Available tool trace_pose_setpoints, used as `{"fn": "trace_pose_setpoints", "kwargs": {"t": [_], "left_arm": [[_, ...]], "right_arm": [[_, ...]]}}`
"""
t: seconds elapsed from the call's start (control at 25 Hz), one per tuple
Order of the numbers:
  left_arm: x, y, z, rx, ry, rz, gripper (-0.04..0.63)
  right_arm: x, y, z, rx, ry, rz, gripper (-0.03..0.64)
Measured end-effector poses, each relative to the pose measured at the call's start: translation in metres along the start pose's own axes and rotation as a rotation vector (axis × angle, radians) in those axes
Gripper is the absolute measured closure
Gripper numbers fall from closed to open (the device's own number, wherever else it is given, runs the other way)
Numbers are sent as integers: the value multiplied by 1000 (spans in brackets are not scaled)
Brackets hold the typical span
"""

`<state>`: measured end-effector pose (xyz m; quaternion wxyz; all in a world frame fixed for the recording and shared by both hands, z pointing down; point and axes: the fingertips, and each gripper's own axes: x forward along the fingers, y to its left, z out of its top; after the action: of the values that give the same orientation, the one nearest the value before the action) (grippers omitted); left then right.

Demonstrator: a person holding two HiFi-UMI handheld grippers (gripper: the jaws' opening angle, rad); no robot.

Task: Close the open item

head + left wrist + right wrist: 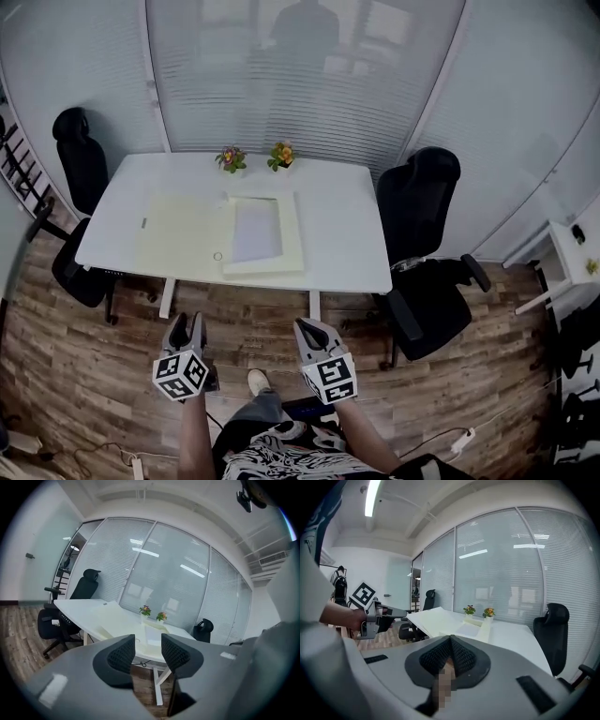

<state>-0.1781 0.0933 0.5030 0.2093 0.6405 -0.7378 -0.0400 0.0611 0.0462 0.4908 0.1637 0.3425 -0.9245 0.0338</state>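
Task not started. A pale yellow file box [265, 234] is seen lying open on the white table [347, 234], toward its near edge. Its lid [183, 234] is folded out flat to the left, and white paper is visible in the tray part. No contact is made with it by either tool.

The left gripper [187, 323] is held over the wood floor, well short of the table; its jaws are spread apart with nothing between them. The right gripper [307, 330] is held beside it, jaws pressed together, nothing gripped.

Two small flower pots [232, 159] are placed at the far edge, clear of the lid's swing. A black office chair [427, 244] is parked at the table's right end.

Left to do, as judged: table to be approached, lid to be caught and folded over the tray.
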Motion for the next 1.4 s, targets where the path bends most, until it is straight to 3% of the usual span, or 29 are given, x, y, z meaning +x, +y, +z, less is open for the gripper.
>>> {"fn": "trace_pose_setpoints", "kwargs": {"t": [0.36,0.72,1.0,1.4], "left_arm": [[81,77,14,-51,33,116,443],[114,147,5,-130,65,226,438],[113,172,-4,-214,78,269,419],[129,192,3,-359,-7,283,417]], "right_arm": [[100,-35,7,7,62,46,615],[145,-58,9,-46,137,47,615],[151,-77,10,-41,160,17,615],[175,-100,-13,-93,237,40,615]]}}
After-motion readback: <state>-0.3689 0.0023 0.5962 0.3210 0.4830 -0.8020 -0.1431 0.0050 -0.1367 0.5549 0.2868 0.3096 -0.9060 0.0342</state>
